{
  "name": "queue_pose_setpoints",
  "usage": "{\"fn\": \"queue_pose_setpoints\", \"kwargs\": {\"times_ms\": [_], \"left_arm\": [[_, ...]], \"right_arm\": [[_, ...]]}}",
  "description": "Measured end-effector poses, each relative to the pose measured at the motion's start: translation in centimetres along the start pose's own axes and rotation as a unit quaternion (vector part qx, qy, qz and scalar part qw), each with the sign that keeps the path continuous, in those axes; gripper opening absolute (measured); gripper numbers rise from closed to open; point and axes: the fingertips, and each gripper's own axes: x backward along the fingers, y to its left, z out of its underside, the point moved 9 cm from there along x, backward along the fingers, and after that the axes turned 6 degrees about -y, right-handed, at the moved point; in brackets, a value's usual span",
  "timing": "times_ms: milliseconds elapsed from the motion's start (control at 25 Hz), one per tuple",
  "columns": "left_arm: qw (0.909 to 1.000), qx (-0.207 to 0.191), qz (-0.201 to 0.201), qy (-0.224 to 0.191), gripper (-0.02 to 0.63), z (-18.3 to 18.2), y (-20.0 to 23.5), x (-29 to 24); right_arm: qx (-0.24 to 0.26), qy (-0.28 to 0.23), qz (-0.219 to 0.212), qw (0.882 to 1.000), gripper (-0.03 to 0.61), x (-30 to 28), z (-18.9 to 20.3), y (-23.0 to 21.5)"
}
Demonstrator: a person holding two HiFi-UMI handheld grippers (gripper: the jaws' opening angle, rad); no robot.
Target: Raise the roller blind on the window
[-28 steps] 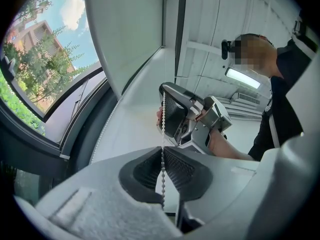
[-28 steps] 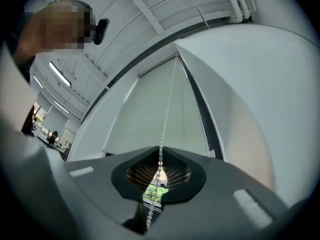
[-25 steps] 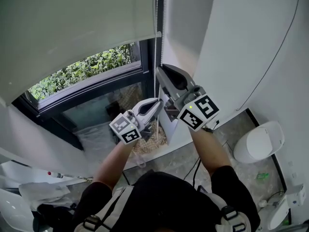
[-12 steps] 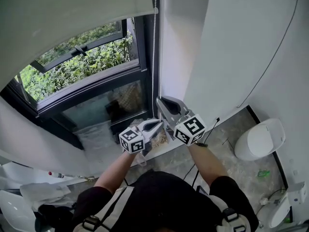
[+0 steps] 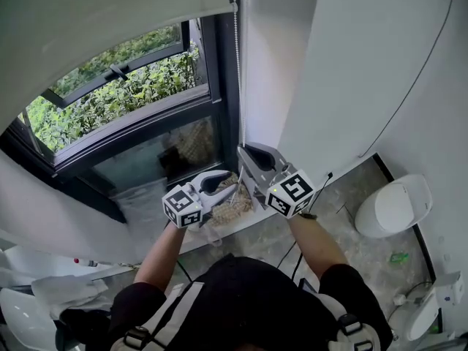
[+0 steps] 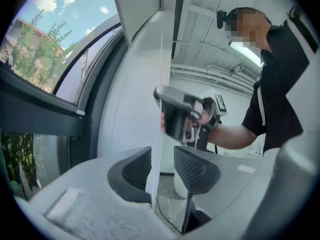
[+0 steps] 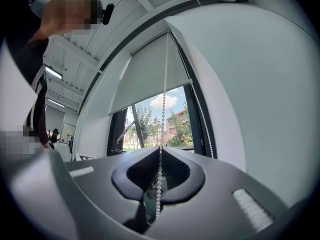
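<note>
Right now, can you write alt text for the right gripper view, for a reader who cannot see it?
The right gripper, seen along its dark jaws, is shut on a white bead chain that runs straight up in front of a pale roller blind. The blind covers the upper part of the window; trees and blue sky show below it.

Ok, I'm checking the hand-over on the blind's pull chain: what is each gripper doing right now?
Left gripper: open, jaws just opened, chain between them, not pinched.
Right gripper: shut on the chain.
</note>
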Motion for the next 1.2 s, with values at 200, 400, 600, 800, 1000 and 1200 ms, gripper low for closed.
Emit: {"fn": "queue_pose_setpoints", "kwargs": {"times_ms": [200, 400, 600, 800, 1000, 1200], "left_arm": [[0.9943, -0.052, -0.007, -0.093, 0.144, -10.7, 1.9, -0.6], [0.9826, -0.101, 0.048, -0.148, 0.144, -19.0, 1.2, -3.8], [0.9756, -0.053, 0.077, -0.198, 0.130, -22.7, 1.0, -5.9], [0.9755, -0.077, 0.077, -0.191, 0.052, -23.0, 0.4, -6.7], [0.9772, -0.089, 0.052, -0.186, 0.012, -23.0, 0.5, -7.0], [0.9806, -0.055, 0.041, -0.184, 0.009, -20.2, 1.4, -6.7]], "right_arm": [[-0.004, 0.000, -0.002, 1.000, 0.017, -0.3, 0.1, -0.2], [-0.001, 0.003, -0.007, 1.000, 0.017, -1.0, 0.3, 0.3], [0.003, 0.000, -0.014, 1.000, 0.017, -1.0, 0.4, 0.9], [0.006, 0.003, -0.017, 1.000, 0.017, -0.8, 0.4, 0.9], [0.000, -0.005, -0.013, 1.000, 0.017, -0.4, 0.3, 0.4], [0.002, 0.036, -0.021, 0.999, 0.017, 0.2, 2.5, 0.8]]}}
